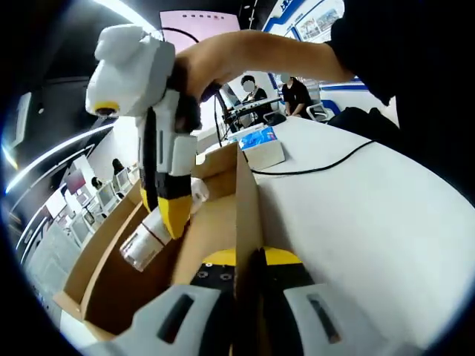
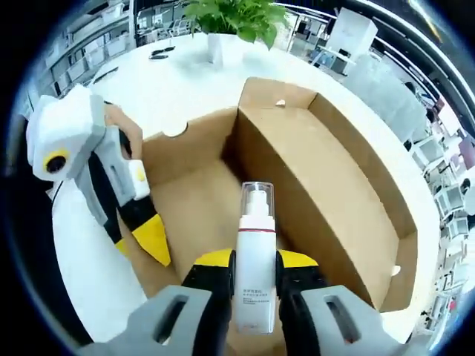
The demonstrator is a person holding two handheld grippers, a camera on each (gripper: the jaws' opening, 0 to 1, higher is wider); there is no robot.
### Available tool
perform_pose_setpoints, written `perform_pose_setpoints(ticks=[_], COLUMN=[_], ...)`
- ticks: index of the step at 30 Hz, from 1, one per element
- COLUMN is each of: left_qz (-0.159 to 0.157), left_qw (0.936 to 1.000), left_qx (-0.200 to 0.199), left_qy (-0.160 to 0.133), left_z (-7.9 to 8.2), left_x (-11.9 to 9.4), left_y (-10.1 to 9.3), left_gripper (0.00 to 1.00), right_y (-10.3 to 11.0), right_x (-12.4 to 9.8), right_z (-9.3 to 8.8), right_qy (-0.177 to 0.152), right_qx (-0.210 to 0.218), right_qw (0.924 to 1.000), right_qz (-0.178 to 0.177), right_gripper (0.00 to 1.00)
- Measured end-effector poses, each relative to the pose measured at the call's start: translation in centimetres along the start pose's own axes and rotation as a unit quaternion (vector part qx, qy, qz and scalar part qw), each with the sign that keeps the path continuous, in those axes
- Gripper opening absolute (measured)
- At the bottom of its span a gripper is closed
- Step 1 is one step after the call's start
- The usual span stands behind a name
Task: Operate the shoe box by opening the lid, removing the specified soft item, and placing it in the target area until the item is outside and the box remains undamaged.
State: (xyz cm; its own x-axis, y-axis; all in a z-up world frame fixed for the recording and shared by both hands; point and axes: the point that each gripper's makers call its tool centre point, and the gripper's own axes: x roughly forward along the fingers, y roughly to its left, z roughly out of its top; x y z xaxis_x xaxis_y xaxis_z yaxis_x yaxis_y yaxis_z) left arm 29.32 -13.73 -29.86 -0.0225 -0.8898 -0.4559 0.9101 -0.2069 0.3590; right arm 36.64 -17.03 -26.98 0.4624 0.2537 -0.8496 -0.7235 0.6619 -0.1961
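The open cardboard shoe box lies on a white table. My left gripper is shut on the box's upright side wall, which runs between its yellow-tipped jaws. My right gripper is shut on a white bottle with a clear cap, held upright over the box's brown inside. In the left gripper view the right gripper reaches down into the box from the upper left, with the bottle at its tips. In the right gripper view the left gripper sits at the box's left wall.
A blue-and-white tissue pack stands just past the box's far end, and a black cable crosses the table beside it. A potted green plant stands on the table beyond the box. People sit at desks in the background.
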Motion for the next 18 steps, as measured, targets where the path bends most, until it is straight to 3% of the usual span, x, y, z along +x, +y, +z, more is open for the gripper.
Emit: perform_pose_setpoints(ticks=[9,18], left_qz=[0.0,0.001], left_qw=[1.0,1.0], left_qx=[-0.001,-0.003], left_qy=[0.0,0.001], left_z=[0.0,-0.3], left_x=[0.0,0.1], left_y=[-0.1,0.8], left_gripper=[0.08,0.08], right_y=[-0.7,-0.7], right_x=[-4.9,-9.5], right_z=[1.9,1.4], right_qy=[-0.051,-0.08], right_qx=[0.01,0.021], right_qw=[0.9978,0.9935], right_qz=[-0.04,-0.079], right_gripper=[0.2,0.2])
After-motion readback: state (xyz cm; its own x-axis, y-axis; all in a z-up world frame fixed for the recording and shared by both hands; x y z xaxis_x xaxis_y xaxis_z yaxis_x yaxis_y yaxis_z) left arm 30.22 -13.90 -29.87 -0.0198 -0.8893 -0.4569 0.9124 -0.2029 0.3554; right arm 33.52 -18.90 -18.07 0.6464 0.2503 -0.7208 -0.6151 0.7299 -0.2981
